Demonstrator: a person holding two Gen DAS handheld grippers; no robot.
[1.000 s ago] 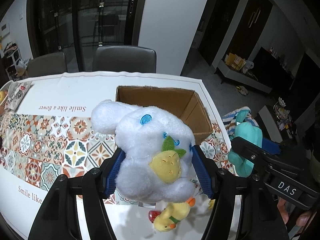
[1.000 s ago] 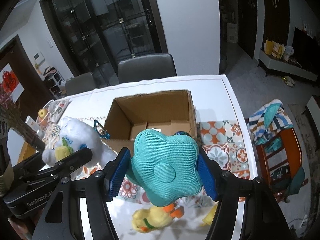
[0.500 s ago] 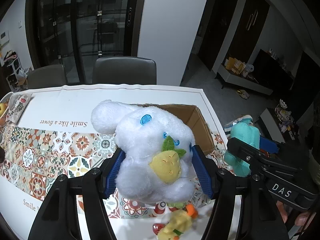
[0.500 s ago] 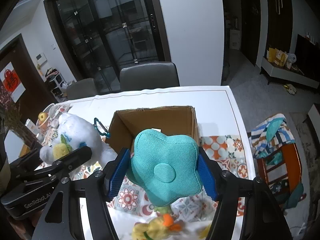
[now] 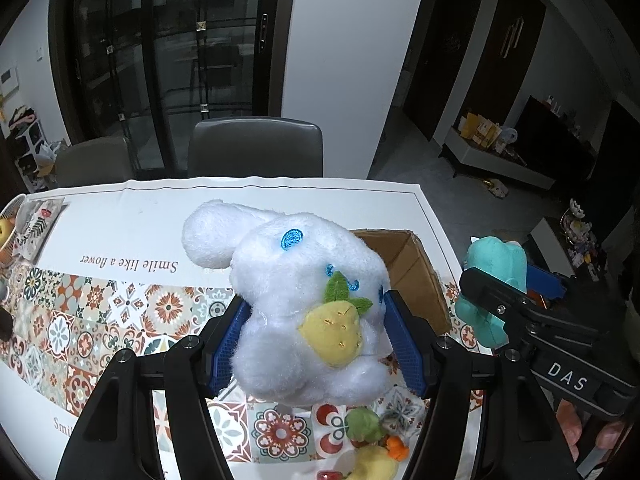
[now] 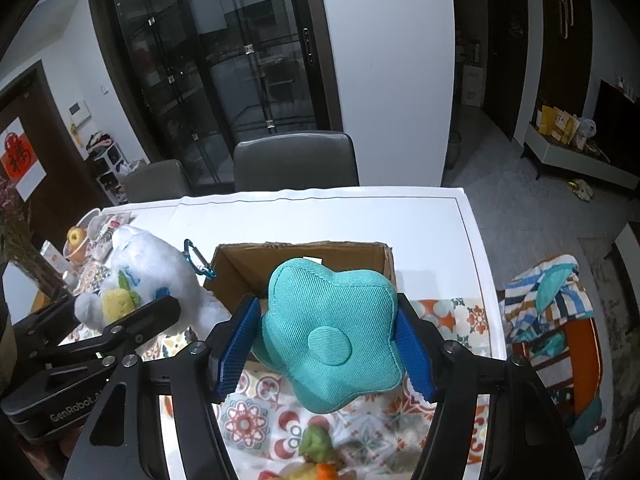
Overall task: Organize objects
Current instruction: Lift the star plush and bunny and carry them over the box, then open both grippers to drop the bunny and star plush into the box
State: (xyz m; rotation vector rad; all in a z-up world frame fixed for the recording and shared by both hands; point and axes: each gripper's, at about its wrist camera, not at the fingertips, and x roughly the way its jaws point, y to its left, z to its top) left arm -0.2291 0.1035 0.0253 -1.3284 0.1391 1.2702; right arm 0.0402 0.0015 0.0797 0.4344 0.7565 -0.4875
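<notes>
My left gripper (image 5: pixel 316 340) is shut on a white plush dog (image 5: pixel 304 304) with blue eyes and a yellow fruit on its front. It hangs above the patterned tablecloth, just left of an open cardboard box (image 5: pixel 416 276). A teal flower-shaped cushion (image 6: pixel 332 336) is clamped in my right gripper (image 6: pixel 326 350), in front of the same box (image 6: pixel 248 268), near its front wall. The white plush dog (image 6: pixel 156 276) and the left gripper's fingers (image 6: pixel 136 320) show at the left of the right wrist view. The teal cushion (image 5: pixel 492 280) shows at the right of the left wrist view.
Small plush toys, green, yellow and orange, lie on the tablecloth below the grippers (image 5: pixel 372 440) (image 6: pixel 316 452). Two grey chairs (image 5: pixel 256 148) stand behind the table. A fruit bowl (image 6: pixel 78 236) sits at the table's left. A chair draped with striped cloth (image 6: pixel 548 312) stands right of the table.
Both grippers have carried their toys forward toward the box. The box now sits closer and lower in both views, and the small toys on the cloth have slid toward the bottom edge.
</notes>
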